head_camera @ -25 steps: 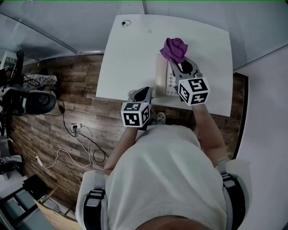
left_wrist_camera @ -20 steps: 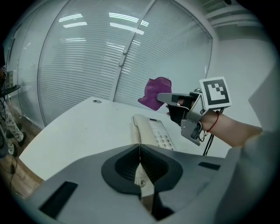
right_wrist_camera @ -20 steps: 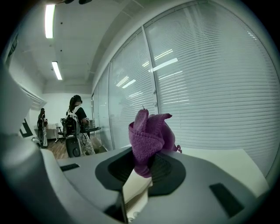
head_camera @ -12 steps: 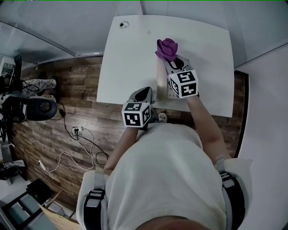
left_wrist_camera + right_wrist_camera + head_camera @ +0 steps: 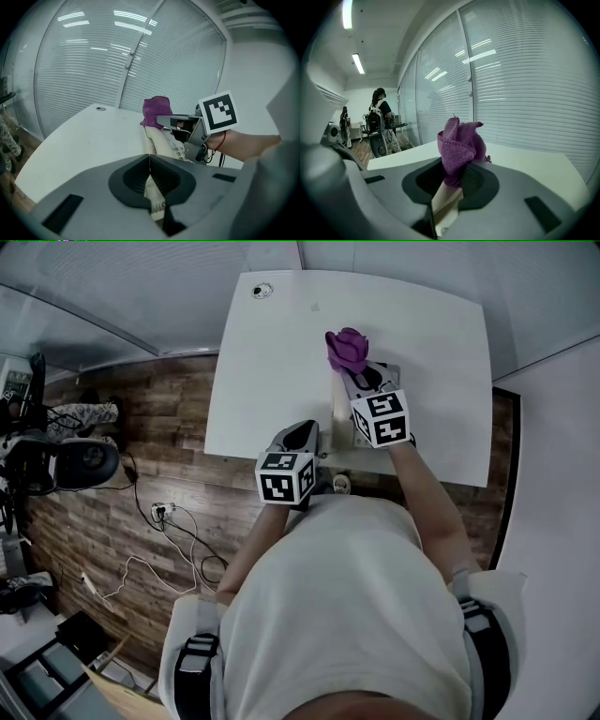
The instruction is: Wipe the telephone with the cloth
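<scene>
A beige telephone (image 5: 337, 407) lies on the white table (image 5: 272, 362), near its front edge. My right gripper (image 5: 352, 369) is shut on a bunched purple cloth (image 5: 345, 349) and holds it over the far end of the phone's handset. In the right gripper view the cloth (image 5: 457, 146) sticks up from between the jaws, with the beige handset (image 5: 444, 200) just below. My left gripper (image 5: 305, 439) hovers shut at the table's front edge, left of the phone. In the left gripper view the telephone (image 5: 161, 140), cloth (image 5: 154, 111) and right gripper (image 5: 163, 122) lie ahead.
A round cable grommet (image 5: 262, 289) sits at the table's far left corner. Left of the table lie wooden floor, loose cables (image 5: 159, 521) and an office chair (image 5: 86, 457). A glass wall with blinds (image 5: 117, 56) stands behind the table. People (image 5: 379, 123) stand farther off.
My right gripper has carried the cloth leftward across the phone, from its right side to over the handset. The left gripper has stayed in place.
</scene>
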{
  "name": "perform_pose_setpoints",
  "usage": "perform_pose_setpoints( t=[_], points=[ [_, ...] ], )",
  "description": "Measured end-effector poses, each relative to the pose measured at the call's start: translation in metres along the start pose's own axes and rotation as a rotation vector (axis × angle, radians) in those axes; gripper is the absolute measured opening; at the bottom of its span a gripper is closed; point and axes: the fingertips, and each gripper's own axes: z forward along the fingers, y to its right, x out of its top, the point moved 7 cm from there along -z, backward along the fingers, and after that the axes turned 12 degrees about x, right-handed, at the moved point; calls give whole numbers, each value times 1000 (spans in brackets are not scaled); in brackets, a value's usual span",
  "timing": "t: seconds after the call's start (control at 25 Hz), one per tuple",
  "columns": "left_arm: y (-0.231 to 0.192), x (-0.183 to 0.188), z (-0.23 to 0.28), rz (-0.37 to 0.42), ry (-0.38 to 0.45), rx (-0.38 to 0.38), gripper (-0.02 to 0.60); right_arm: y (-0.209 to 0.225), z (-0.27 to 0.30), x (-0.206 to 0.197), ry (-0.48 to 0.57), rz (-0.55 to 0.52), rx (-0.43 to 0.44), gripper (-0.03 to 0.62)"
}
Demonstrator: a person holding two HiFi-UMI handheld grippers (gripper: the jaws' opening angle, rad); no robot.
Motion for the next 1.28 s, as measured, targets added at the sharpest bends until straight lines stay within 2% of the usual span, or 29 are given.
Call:
perform_pose_setpoints(
  t=[1.28],
  points=[
    [14,-20,-21,13,8,-6,21,-39,-37,-25,-29,-16,46,87]
  ],
)
